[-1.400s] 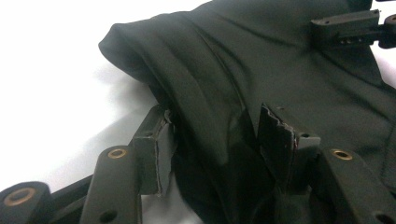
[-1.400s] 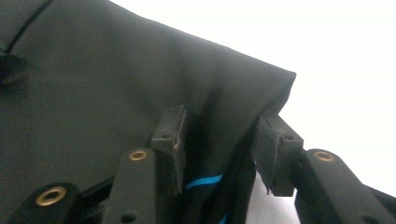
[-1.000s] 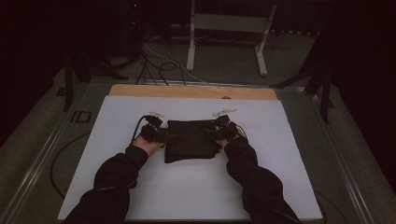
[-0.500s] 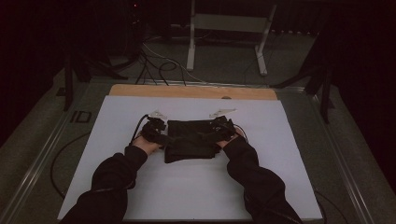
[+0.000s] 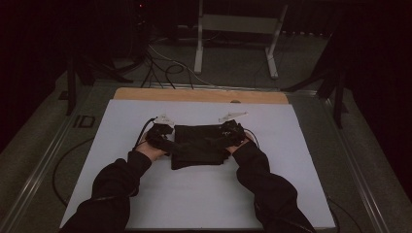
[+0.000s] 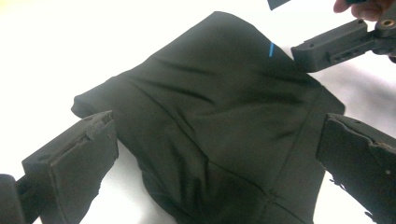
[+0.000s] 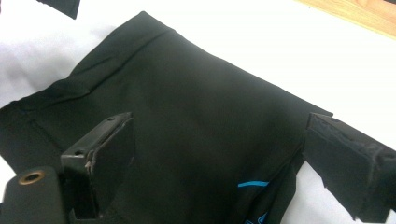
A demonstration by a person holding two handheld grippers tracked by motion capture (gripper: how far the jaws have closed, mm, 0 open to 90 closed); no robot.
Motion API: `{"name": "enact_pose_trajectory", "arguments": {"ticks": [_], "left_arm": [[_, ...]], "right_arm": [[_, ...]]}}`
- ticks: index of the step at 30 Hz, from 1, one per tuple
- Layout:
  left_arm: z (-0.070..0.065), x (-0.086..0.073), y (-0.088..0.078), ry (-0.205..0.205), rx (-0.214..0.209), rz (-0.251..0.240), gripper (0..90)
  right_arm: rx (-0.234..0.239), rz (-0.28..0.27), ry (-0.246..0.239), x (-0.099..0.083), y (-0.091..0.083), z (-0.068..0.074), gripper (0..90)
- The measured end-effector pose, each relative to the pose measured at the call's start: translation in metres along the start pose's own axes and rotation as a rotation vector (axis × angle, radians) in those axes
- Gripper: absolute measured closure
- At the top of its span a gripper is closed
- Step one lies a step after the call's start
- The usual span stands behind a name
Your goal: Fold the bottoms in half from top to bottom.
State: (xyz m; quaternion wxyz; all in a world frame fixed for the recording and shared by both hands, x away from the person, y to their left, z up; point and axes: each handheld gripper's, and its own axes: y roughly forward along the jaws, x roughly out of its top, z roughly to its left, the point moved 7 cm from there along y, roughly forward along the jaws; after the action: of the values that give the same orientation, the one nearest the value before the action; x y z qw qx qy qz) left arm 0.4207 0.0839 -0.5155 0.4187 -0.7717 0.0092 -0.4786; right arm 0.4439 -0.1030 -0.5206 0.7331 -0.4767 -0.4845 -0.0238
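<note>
The left tool (image 5: 167,141) and the right tool (image 5: 224,137) are seen with jaws spread wide, having just been opening; nothing is gripped. Between and beneath the jaws of each, a folded black garment (image 5: 198,145) is laid flat on the white worktop (image 5: 194,194). Beyond both tools, the worktop's wooden edge (image 5: 194,94) is seen.

Black folded garment (image 5: 199,145) lying flat
</note>
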Motion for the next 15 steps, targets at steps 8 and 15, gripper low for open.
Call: {"name": "enact_pose_trajectory", "arguments": {"ticks": [8, 15], "left_arm": [[-0.0039, 0.0007, -0.0038, 0.015, -0.021, -0.008, 0.0], [-0.0069, -0.0001, -0.0065, 0.029, -0.030, -0.008, 0.0]], "right_arm": [[0.006, -0.007, -0.003, 0.0000, -0.0002, -0.0004, 10.2], [0.005, -0.027, 0.003, 0.0007, -0.0021, 0.0003, 10.2]]}}
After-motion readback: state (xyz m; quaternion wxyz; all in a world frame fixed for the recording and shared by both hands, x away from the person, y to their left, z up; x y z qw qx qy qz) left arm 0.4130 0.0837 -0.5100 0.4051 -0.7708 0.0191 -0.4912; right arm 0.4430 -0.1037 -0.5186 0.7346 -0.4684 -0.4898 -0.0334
